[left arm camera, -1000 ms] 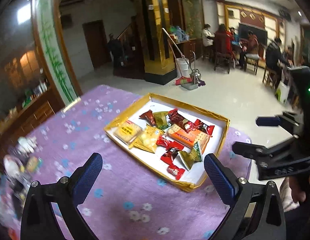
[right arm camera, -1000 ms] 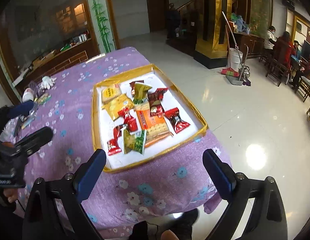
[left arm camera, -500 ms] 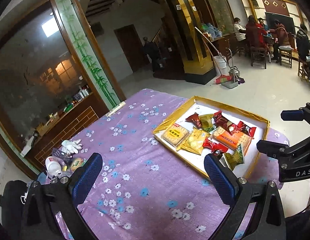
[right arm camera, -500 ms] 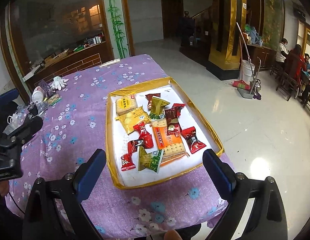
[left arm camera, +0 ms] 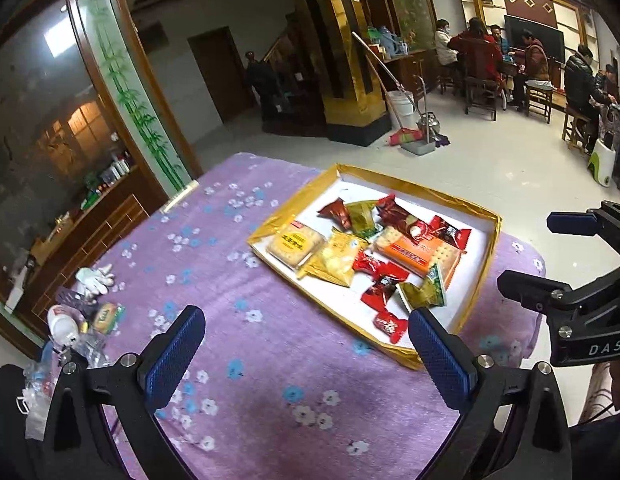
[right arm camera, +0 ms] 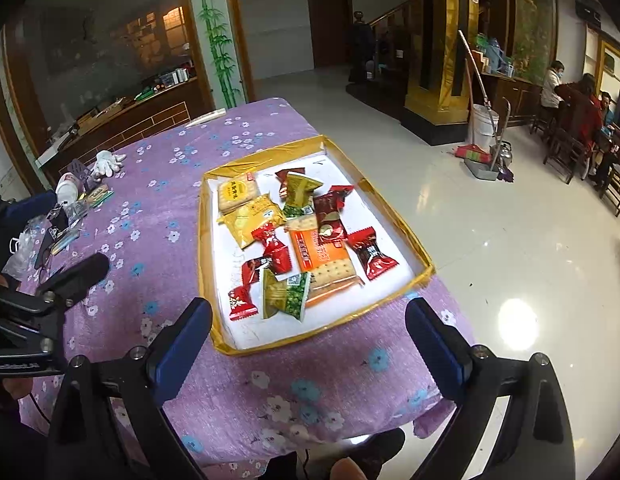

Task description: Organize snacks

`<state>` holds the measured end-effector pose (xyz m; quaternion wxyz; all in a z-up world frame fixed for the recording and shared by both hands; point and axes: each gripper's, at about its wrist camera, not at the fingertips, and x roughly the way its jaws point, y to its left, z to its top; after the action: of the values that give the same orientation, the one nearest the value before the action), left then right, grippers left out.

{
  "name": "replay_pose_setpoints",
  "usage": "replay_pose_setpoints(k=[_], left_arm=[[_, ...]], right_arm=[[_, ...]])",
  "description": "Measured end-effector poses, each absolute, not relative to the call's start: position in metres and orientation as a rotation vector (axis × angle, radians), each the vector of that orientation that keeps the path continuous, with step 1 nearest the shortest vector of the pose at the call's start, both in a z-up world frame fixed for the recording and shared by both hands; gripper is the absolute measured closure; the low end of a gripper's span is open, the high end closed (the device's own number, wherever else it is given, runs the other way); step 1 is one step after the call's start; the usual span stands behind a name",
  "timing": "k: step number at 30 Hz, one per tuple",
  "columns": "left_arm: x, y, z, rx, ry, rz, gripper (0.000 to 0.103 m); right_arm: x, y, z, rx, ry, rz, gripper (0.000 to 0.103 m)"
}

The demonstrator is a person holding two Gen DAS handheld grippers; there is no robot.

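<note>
A gold-rimmed white tray point(left arm camera: 414, 189) point(right arm camera: 201, 248) lies on a purple flowered cloth and holds several wrapped snacks. Among them are an orange cracker packet point(left arm camera: 418, 254) point(right arm camera: 324, 256), a yellow packet point(left arm camera: 336, 258) point(right arm camera: 252, 216), a round biscuit packet point(left arm camera: 296, 242) point(right arm camera: 234, 192), red candies and green packets. My left gripper point(left arm camera: 306, 344) hovers open over the cloth, left of the tray's near corner. My right gripper point(right arm camera: 308, 328) is open above the tray's near rim. Neither holds anything.
A white glove point(left arm camera: 96, 278) point(right arm camera: 108, 160), a small bottle and loose clutter sit at the table's left end. The table edge drops to a glossy floor on the right. A broom and dustpan point(right arm camera: 480, 160) and seated people are far off.
The left gripper swung out toward the left of the table, then partly back toward the tray. The right gripper drew back slightly. Both stayed open; the snacks have not moved.
</note>
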<state>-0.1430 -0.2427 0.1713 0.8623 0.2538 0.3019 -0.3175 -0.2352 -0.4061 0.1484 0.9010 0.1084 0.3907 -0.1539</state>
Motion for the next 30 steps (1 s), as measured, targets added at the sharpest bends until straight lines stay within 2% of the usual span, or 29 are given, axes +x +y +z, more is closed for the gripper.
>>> replay_pose_setpoints(k=[30], left_arm=[[-0.148, -0.251, 0.155, 0.55, 0.688, -0.631, 0.001]], right_arm=[[-0.262, -0.403, 0.145, 0.241, 0.814, -0.336, 0.006]])
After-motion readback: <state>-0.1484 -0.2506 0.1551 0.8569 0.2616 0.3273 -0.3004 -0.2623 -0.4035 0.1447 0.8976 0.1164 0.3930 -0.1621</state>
